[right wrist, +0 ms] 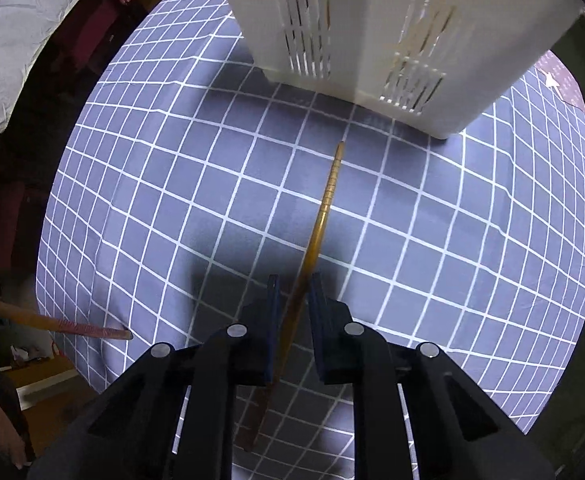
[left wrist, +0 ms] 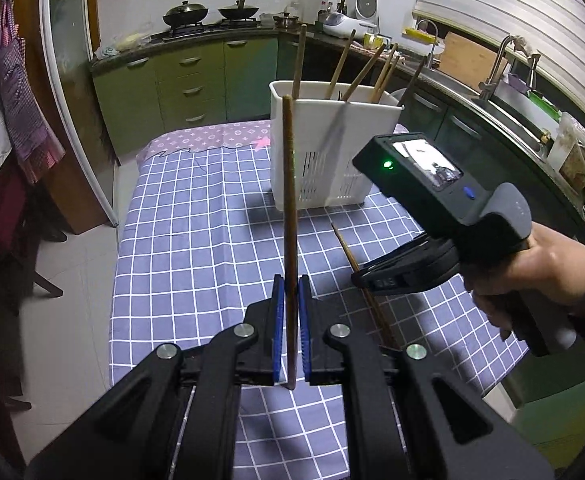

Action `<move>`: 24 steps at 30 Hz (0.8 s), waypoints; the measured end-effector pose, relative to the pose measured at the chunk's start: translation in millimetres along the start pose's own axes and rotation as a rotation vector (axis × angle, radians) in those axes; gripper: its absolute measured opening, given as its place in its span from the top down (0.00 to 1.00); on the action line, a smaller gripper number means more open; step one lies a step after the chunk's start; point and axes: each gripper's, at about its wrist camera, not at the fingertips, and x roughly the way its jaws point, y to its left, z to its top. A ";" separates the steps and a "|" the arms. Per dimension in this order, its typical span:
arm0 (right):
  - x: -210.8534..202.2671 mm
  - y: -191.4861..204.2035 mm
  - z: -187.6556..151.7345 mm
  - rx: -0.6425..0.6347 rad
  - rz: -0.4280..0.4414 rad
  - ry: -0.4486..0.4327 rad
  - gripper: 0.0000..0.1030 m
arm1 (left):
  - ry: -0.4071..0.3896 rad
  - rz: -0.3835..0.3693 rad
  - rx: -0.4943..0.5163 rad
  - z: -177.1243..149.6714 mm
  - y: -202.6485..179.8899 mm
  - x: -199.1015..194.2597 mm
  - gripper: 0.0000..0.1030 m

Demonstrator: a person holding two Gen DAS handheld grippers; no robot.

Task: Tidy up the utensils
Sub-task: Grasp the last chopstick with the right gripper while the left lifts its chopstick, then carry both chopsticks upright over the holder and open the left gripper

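Note:
My left gripper (left wrist: 291,285) is shut on a brown chopstick (left wrist: 289,208) and holds it upright above the checked tablecloth, in front of the white utensil holder (left wrist: 332,148). Several chopsticks stand in the holder. My right gripper (right wrist: 293,284) hangs low over a second chopstick (right wrist: 324,204) that lies on the cloth; its jaws straddle the stick with a gap on both sides. The right gripper's body shows in the left wrist view (left wrist: 444,200), above the lying chopstick (left wrist: 346,248). The left-held chopstick's tip shows at the left edge of the right wrist view (right wrist: 92,329).
The table with the blue checked cloth (left wrist: 196,208) has a floor drop at left and front. The holder's slotted wall (right wrist: 364,40) stands just past the lying chopstick's tip. Kitchen counter, stove and sink (left wrist: 504,108) run behind and to the right.

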 end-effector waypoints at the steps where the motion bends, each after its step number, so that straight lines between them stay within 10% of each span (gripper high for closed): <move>1: 1.6 1.3 1.0 -0.001 -0.009 0.003 0.85 | 0.000 0.000 0.004 0.0 -0.6 -0.2 0.93; 13: -5.6 -5.4 -6.4 0.006 0.009 -0.038 0.92 | 0.003 0.001 0.019 -1.4 -3.3 -0.4 0.93; 24: -105.0 -38.2 -85.4 0.023 0.117 -0.344 0.92 | -0.008 0.003 0.015 -4.0 -2.9 -0.8 0.93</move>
